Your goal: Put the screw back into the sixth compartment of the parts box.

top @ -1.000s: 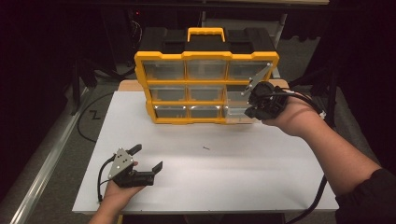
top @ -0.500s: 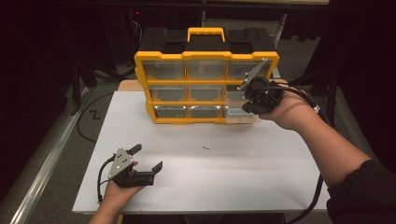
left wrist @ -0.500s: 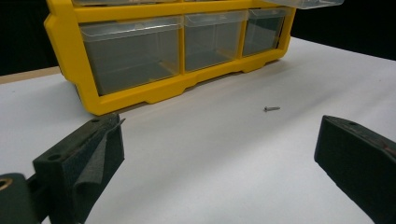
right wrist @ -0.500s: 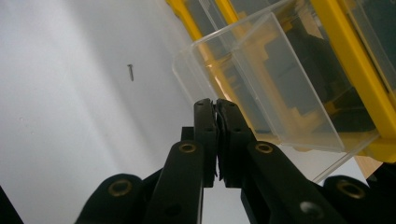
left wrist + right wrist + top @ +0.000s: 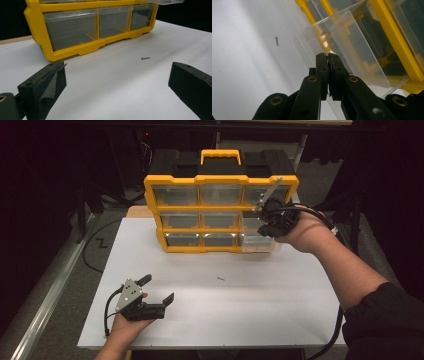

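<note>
A yellow organiser (image 5: pixel 221 230) with clear drawers stands at the back of the white table (image 5: pixel 260 305). Its bottom right drawer (image 5: pixel 258 243) is pulled partway out. My right gripper (image 5: pixel 265 226) hovers just above that drawer, and in the right gripper view its jaws (image 5: pixel 327 54) are shut, tips against the rim of the clear drawer (image 5: pixel 352 50); nothing shows between the pads. A small screw (image 5: pixel 220 278) lies loose on the table in front of the organiser. My left gripper (image 5: pixel 157 288) rests open near the front left, jaws wide apart, facing the screw (image 5: pixel 145 58).
The organiser has a black top with a yellow handle (image 5: pixel 220 155). A wooden board edge (image 5: pixel 136 212) shows behind the table's left rear corner. Dark floor and cables surround the table. White tabletop stretches between the two grippers.
My right gripper has moved slightly left and up along the organiser's right column. The left gripper and the screw have stayed in place.
</note>
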A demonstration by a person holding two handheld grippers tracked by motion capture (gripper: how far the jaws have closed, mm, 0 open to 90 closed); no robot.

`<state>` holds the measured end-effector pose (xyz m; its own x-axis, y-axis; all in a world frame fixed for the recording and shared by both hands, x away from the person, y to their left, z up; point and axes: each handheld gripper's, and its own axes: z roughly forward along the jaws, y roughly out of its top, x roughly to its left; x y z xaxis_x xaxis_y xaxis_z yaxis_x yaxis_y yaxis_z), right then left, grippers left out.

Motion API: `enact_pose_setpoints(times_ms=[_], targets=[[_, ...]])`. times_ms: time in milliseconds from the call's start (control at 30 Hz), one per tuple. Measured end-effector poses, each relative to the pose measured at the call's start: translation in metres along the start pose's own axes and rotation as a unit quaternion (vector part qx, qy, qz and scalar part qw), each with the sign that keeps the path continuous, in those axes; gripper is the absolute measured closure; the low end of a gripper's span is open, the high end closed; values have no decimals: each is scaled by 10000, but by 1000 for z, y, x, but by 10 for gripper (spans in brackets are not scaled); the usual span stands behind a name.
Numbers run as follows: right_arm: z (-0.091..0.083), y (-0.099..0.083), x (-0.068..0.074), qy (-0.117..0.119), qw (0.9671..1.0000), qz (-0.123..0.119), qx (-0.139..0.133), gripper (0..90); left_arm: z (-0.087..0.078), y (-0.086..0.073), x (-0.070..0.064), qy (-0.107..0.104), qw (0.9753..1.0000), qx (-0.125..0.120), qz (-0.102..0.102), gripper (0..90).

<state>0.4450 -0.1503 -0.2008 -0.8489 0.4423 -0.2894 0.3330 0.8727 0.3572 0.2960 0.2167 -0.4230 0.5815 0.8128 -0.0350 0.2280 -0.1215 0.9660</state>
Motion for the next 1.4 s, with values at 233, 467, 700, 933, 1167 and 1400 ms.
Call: enact_pose_setpoints(times_ms=[233, 467, 700, 933, 1167, 1400], targets=[[3, 3, -5, -11, 10000, 41, -45, 897, 0, 0, 0, 10, 10000, -9, -3, 23], [9, 4, -10, 16, 10000, 87, -8, 896, 0, 0, 0, 17, 10000, -11, -2, 23], [13, 7, -10, 31, 9999, 138, 25, 895, -1, 0, 0, 0, 10000, -20, -4, 23], [15, 8, -12, 38, 9999, 120, 26, 894, -1, 0, 0, 8, 10000, -24, 5, 23], [15, 7, -14, 18, 9999, 159, -12, 820, -1, 0, 0, 2, 10000, -23, 0, 23], [2, 4, -15, -39, 9994, 325, -124, 743, 0, 0, 0, 0, 10000, -15, 1, 23]])
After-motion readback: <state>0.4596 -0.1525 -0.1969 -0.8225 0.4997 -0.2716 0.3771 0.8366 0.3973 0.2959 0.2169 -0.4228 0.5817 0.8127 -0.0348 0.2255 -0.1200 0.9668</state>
